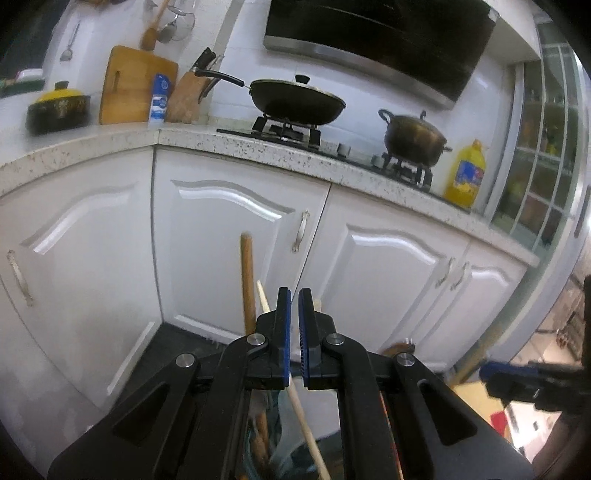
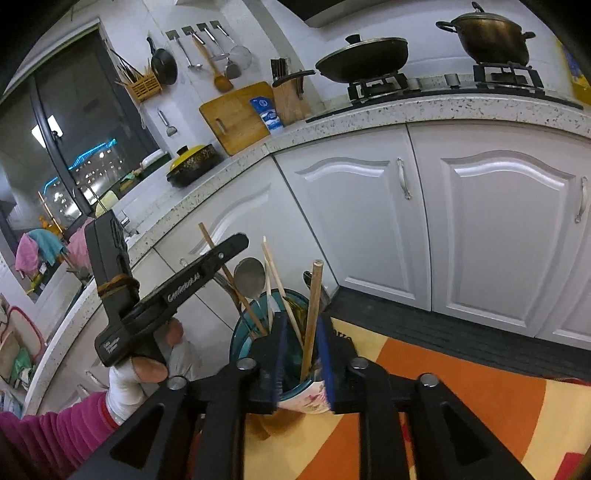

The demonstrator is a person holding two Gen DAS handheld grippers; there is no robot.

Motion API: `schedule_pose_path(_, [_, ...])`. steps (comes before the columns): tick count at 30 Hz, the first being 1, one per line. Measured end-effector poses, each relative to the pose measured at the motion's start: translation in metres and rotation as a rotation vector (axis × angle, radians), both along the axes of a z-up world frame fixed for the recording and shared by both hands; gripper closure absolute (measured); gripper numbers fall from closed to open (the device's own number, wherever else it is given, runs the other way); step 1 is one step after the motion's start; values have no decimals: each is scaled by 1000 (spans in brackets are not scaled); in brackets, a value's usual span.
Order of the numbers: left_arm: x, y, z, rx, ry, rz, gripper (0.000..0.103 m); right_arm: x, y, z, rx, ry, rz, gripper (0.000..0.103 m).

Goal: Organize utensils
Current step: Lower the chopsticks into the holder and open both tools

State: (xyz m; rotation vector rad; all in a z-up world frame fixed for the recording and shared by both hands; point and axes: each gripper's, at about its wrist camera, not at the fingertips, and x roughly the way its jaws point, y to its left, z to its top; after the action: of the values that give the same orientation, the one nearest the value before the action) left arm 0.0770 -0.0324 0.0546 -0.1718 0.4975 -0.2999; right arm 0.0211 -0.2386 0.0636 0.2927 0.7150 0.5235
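white cabinets [image 2: 480,229] + speckled counter [image 2: 369,110] fill the far side; wok [image 2: 364,59] and lidded pot [image 2: 489,35] on the hob far right, cutting board [image 2: 236,118] and knife block [image 2: 290,96] left of them. orange/yellow mat [image 2: 461,391] underfoot, near.

teal utensil cup [image 2: 295,393] sits near-centre on the mat, crammed w/ chopsticks, a metal spoon [image 2: 250,277] and a wooden stick [image 2: 312,314] leaning upright inside.

right gripper [image 2: 302,354] straddles the cup mouth, jaws narrowly apart, wooden stick between them but no pad pressing on it, so not gripped. left gripper [image 1: 294,332] nearly closed, pads a sliver apart; pale chopstick [image 1: 308,432] passes under them, cannot tell if pinched. seen from the right cam, held by a gloved hand [image 2: 147,365], pink sleeve, left of the cup.

risks: crowded cup, so a sideways nudge from the right fingers could tip it or lever neighbours out. stick leans loose; could slide or topple over the rim. two grippers close together, could collide.

writing: white lettering along the left tool's arm and a small label low on its body, too blurred to read. blue-white container [image 2: 267,114] by the board, label illegible.
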Motion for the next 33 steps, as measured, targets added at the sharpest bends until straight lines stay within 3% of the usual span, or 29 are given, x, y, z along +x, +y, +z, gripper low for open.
schedule_pose_path(2, [-8,-3,-2,43,23,0,99,-4,-1,0,6,-2,2,77])
schedule_pose_path(4, [-14,-5,-4,73,46,3,90,-7,1,0,-11,-4,3,77])
schedule_pose_path(5, [-17,-6,-6,89,64,8,79,-8,2,0,-21,-7,2,77])
schedule_pose_path(12, [-43,-12,-3,129,91,22,62,-18,13,-9,-76,2,-14,77])
schedule_pose_path(33, [-89,-31,3,202,101,5,62,-58,20,-14,-163,1,-44,75])
